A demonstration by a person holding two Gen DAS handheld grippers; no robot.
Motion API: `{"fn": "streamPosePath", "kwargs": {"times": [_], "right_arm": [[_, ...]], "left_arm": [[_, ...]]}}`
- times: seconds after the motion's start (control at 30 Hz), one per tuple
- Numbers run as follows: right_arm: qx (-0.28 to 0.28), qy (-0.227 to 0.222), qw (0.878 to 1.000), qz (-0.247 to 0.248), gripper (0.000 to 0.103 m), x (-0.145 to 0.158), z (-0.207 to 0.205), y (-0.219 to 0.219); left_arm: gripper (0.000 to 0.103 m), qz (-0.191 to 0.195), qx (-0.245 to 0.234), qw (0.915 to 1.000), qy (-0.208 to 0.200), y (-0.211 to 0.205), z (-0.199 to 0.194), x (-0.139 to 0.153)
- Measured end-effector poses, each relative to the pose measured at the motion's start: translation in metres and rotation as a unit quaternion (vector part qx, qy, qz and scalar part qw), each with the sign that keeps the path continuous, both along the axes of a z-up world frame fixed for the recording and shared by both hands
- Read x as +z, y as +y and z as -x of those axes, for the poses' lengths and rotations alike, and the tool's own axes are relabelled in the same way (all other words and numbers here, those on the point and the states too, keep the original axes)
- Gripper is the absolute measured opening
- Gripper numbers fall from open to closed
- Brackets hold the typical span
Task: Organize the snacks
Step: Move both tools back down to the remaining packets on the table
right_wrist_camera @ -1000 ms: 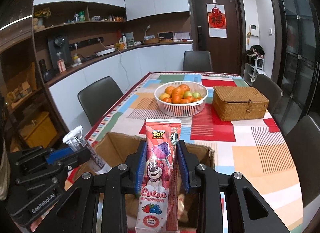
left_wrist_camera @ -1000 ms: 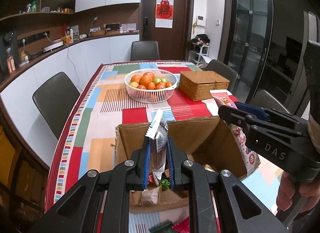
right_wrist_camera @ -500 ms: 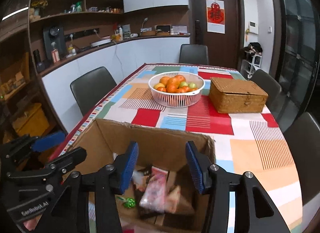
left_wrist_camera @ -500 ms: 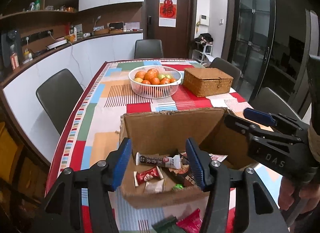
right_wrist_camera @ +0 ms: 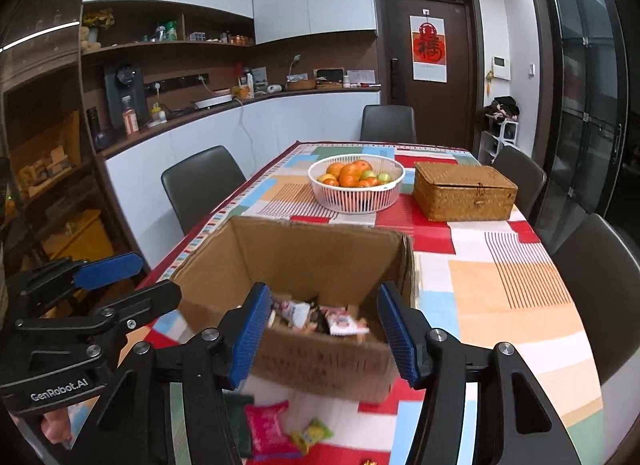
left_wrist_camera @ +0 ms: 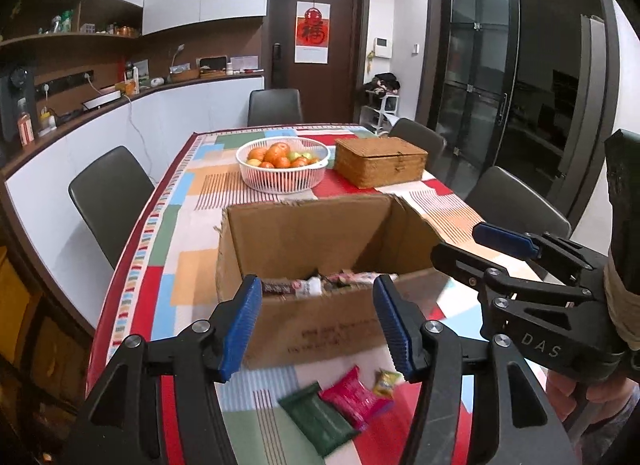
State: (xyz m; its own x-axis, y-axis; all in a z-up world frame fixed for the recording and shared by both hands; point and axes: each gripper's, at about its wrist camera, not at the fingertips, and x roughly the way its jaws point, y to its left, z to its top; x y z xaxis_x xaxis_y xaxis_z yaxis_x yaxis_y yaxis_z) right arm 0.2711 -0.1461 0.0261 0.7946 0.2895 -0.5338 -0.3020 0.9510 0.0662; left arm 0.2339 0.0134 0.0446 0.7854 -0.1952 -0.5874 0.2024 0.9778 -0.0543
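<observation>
The left claw (left_wrist_camera: 316,321) is open, and nothing is between its blue pads. The right claw (right_wrist_camera: 324,333) has just been opening too, and its jaws are empty as well. Both claws hang in front of a brown cardboard box (left_wrist_camera: 320,321) that stands on the tabletop (left_wrist_camera: 192,233), which has a cloth of many colours.

Inside the box lie some snack packets (right_wrist_camera: 320,315), piled up together. Their tops just show over the near wall of the box.

More snacks lie on the tabletop in front of the box, on the side near the claws. There is a dark green packet (left_wrist_camera: 316,417), a pink packet (left_wrist_camera: 356,395) touching it, and a small yellow packet (left_wrist_camera: 386,381) just beside the pink one.

Behind the box stands a white basket (left_wrist_camera: 282,177) full of orange and green fruit. A woven box with a lid (left_wrist_camera: 380,161) sits next to the basket on the right.

In the left view the right claw shows at the right side, and a hand (left_wrist_camera: 592,399) holds it from below.

Dark chairs (left_wrist_camera: 108,197) stand around the tabletop.
</observation>
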Motion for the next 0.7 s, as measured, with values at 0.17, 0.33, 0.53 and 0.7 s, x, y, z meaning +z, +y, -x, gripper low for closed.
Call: {"fn": "streamPosePath", "kwargs": {"times": [0.17, 0.33, 0.53, 0.7], "right_arm": [[-0.002, 0.008, 1.0, 0.003, 0.057, -0.004, 0.019, -0.005], [-0.006, 0.022, 1.0, 0.002, 0.057, -0.012, 0.04, -0.01], [-0.007, 0.044, 0.999, 0.006, 0.057, -0.027, 0.059, -0.013], [-0.008, 0.065, 0.998, 0.011, 0.057, -0.042, 0.072, -0.014]], "left_arm": [[0.058, 0.005, -0.006, 0.9999, 0.015, -0.004, 0.021, -0.008], [0.058, 0.001, -0.012, 0.9994, 0.031, -0.007, 0.04, -0.019], [0.058, -0.005, -0.019, 0.9982, 0.056, -0.013, 0.057, -0.035], [0.058, -0.001, -0.025, 0.9966, 0.078, -0.014, 0.063, -0.051]]}}
